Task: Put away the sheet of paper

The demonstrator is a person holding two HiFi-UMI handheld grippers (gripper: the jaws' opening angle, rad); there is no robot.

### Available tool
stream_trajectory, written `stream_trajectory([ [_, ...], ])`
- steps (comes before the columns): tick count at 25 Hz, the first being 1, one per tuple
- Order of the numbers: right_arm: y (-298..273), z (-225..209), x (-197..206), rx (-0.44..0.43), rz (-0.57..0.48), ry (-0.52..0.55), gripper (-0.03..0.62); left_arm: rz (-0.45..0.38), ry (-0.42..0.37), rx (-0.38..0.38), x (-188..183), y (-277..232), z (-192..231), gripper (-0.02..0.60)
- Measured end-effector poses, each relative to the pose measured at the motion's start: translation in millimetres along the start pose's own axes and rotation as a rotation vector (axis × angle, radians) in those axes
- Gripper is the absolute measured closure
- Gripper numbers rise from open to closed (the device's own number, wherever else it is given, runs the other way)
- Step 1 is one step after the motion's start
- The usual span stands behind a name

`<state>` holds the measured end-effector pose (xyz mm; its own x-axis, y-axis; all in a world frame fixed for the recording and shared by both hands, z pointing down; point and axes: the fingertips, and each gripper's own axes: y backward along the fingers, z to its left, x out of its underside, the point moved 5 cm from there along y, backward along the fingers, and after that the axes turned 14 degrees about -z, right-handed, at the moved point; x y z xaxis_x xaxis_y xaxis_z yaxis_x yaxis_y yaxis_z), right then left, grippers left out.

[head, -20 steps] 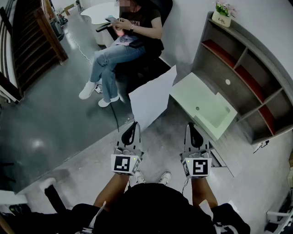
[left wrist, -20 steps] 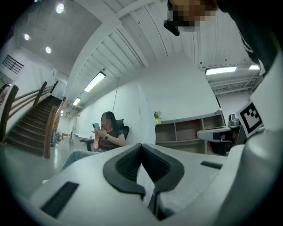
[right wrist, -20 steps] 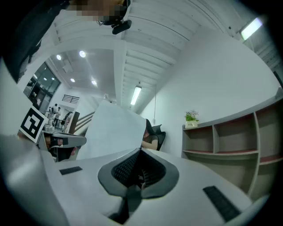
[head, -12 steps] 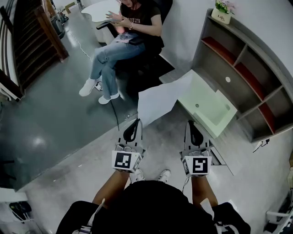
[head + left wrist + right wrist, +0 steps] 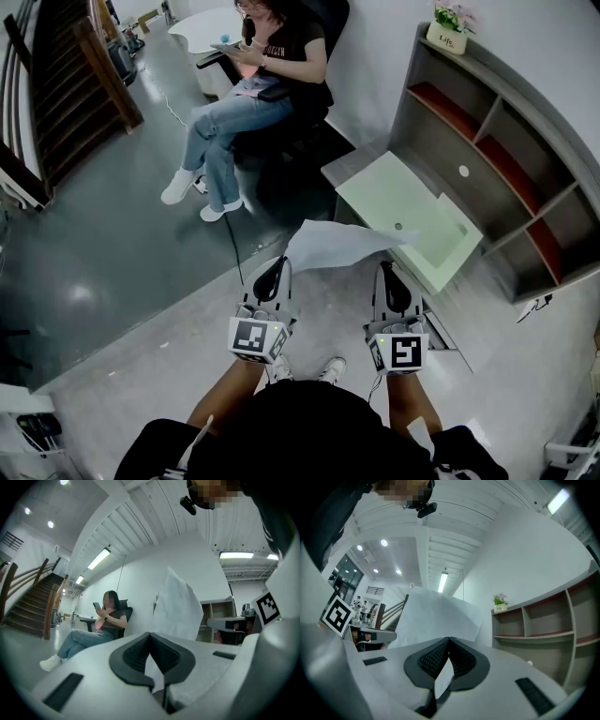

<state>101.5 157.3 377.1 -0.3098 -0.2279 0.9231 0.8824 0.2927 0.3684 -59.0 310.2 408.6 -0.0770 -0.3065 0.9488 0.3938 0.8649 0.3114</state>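
A white sheet of paper (image 5: 345, 246) hangs in the air in front of me, lying nearly flat and slightly bowed. My left gripper (image 5: 277, 265) is shut on its near left edge. My right gripper (image 5: 387, 269) is shut on its near right edge. In the left gripper view the sheet (image 5: 179, 606) rises out of the closed jaws of that gripper (image 5: 150, 635). In the right gripper view the paper (image 5: 433, 616) spreads up and left from the shut gripper (image 5: 449, 641), with a strip of it pinched between the pads.
A pale green desk top (image 5: 405, 214) lies just beyond the paper, against a grey shelf unit (image 5: 511, 164) with red shelves and a potted plant (image 5: 448, 26). A person sits on a dark chair (image 5: 255, 84) ahead. A staircase (image 5: 56, 89) is far left.
The sheet has tipped from standing nearly upright to lying almost level between the grippers. Both grippers keep their hold and have barely shifted.
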Motion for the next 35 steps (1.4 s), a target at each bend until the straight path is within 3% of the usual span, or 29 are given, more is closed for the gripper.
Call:
stream_trajectory([
  [12, 4.8, -36.4, 23.5, 0.003, 0.015, -0.057, 0.577, 0.052, 0.032, -0.037, 22.4, -11.6, -22.3, 0.575],
  [18, -20.8, -43.1, 33.8, 0.001, 0.016, -0.044, 0.577, 0.05, 0.049, -0.038, 29.0, -26.2, -11.6, 0.575],
  [35, -144.8, -25.7, 72.7, 0.038, 0.064, 0.022, 0.577, 0.068, 0.158, -0.021, 59.5, -107.6, 102.3, 0.575],
])
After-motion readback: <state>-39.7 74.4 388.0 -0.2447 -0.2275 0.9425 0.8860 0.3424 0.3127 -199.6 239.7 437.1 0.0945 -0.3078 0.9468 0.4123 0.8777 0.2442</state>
